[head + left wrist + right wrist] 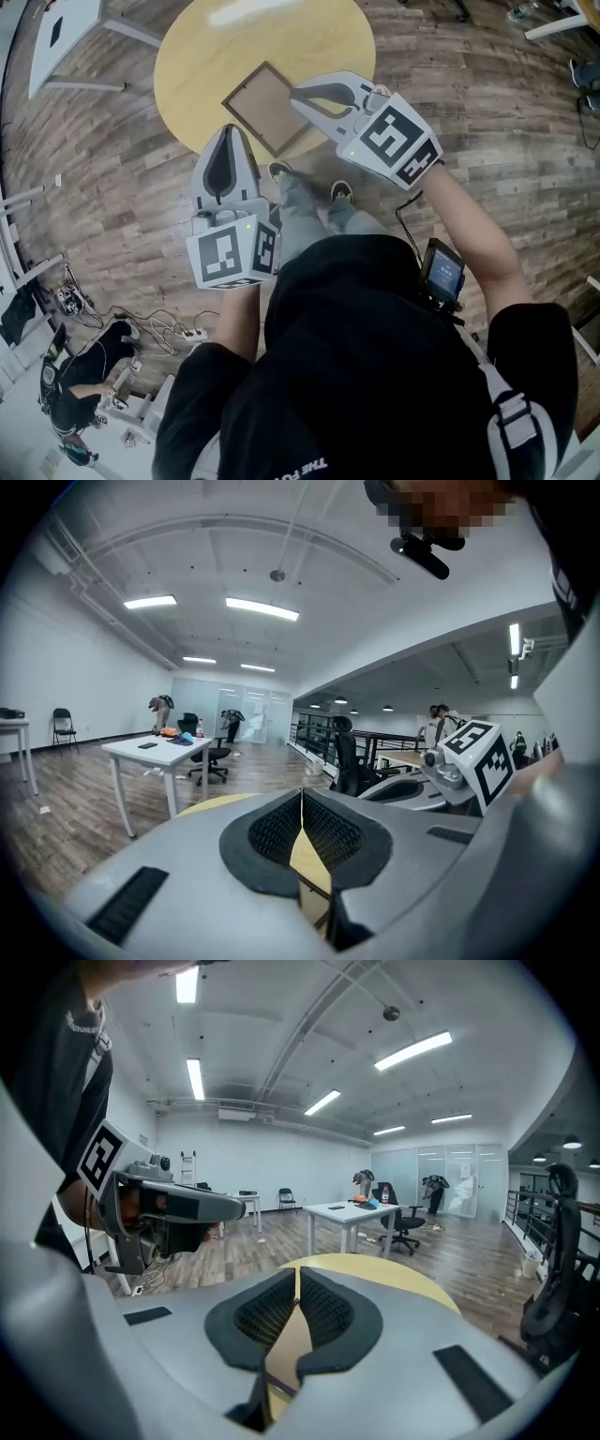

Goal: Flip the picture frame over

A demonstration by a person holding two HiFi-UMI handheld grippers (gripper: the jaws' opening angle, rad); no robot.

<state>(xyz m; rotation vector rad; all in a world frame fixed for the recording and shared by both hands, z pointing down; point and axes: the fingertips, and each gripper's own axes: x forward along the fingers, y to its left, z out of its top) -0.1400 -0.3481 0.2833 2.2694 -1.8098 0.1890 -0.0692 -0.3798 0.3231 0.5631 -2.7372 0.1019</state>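
Nearest you, your forearms are out in front, the left tucked close and the right reaching further and angling across to the left. Both tools point a little below level with their marker cubes up. The left tongs (228,131) are pressed together and empty, tips over the near rim of the round yellow surface (187,56). The right tongs (294,94) are also pressed together and empty, tips at the upper-right edge of the picture frame (265,108). Touching it or just above, can't tell.

The frame lies flat, turned like a diamond, just beyond the left tips and left of the right tips. By my read the flip is not begun.

To do it well:
- Spread the right tongs before going lower.
- Take the frame's rail near a corner, not the panel.
- Brace the opposite edge with the left tips so it doesn't skate.
- Tip it up, roll it, and lay it flat well inside the rim.
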